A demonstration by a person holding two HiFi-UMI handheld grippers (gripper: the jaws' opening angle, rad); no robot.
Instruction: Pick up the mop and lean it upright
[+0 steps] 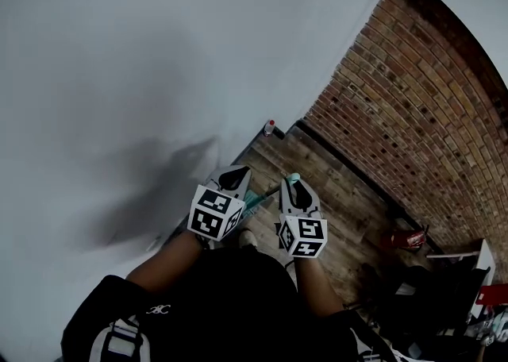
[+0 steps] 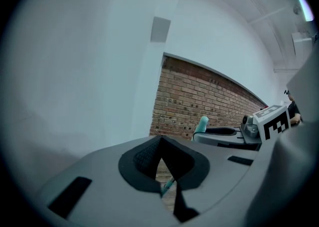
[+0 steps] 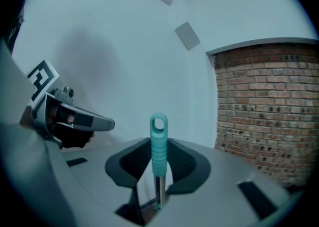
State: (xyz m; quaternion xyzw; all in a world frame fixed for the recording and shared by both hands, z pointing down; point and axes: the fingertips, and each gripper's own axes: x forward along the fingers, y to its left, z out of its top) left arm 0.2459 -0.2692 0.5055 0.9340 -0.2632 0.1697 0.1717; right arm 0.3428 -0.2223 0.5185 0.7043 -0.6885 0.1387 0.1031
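Just off centre in the head view, toward 4 o'clock, the mop (image 1: 293,180) is off the wooden floor (image 1: 337,186) and carried between both grippers, close to the white wall (image 1: 119,51) that fills the 9 to 12 o'clock side, with the brick wall (image 1: 413,90) away at 3 o'clock. The right gripper (image 3: 158,145) has its jaws clamped on the handle right where the ribbed teal grip meets the bare metal tube. The left gripper (image 2: 160,142) has its jaws drawn together at the tips, and a short piece of the shaft shows in the slot beneath them, so it appears to pinch the shaft lower down. The mop looks like a light, stiff tube. The polished metal is probably slippery under the pads, while the ribbed teal sleeve should give better purchase. Its weight likely sits at the mop head, which no view shows. A two-point hold, one high on the ribs and one further down the shaft, seems the sound way to steer it. In the right gripper view the long axis stands near vertical, with the hanging loop at 12 o'clock. In the head view the shaft runs from the teal end at 2 o'clock down toward 8 o'clock and the floor.
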